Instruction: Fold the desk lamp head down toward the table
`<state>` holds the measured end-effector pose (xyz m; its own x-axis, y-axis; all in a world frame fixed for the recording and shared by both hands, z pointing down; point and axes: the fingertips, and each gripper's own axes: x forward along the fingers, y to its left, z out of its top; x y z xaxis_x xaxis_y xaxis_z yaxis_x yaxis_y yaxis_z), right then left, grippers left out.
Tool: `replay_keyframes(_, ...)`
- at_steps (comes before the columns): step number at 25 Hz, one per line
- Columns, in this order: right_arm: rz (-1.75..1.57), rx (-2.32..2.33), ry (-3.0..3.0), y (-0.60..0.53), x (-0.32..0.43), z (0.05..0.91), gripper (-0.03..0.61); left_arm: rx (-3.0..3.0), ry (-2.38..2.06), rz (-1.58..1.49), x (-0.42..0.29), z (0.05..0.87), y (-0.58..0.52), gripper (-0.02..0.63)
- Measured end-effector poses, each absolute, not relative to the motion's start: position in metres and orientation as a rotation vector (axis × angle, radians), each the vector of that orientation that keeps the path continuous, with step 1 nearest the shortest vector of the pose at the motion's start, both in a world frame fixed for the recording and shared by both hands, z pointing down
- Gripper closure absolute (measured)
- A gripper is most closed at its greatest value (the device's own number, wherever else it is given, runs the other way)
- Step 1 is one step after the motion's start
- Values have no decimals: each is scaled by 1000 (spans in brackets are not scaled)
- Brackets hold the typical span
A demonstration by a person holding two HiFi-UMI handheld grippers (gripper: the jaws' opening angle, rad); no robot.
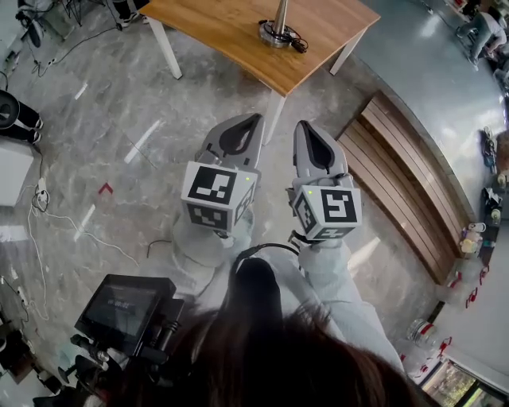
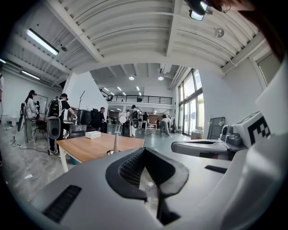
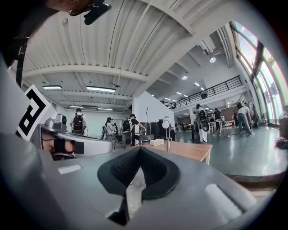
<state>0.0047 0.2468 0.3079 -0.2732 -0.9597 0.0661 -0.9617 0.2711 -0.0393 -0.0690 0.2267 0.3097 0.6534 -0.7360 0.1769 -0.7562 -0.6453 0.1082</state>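
1. In the head view, the top edge cuts off the desk lamp (image 1: 278,24) above its base and lower stem, so its head is out of frame.
2. The same edge cuts off the far part of the counter (image 1: 231,36).
3. The person's hands are hidden under the marker cubes of the left tongs (image 1: 256,119) and the right tongs (image 1: 303,125).
4. In the left gripper view, the desk lamp (image 2: 117,137) is far and small. Its head blends into the distant people behind it, and its tilt cannot be told.
5. A white box (image 2: 93,134) on the far left of the counter is too small to identify.
6. The person's hair (image 1: 262,350) hides the near floor and one side of a black screen device (image 1: 123,306).
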Motion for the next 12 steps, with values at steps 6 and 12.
replay_keyframes(6,64,1908,-2443,123,20,288,577,2732,-1181,158,-52,291,104,611)
replay_keyframes(12,121,1922,-2413,36,45,298,577,2703,-1159,194,-37,305,12,611)
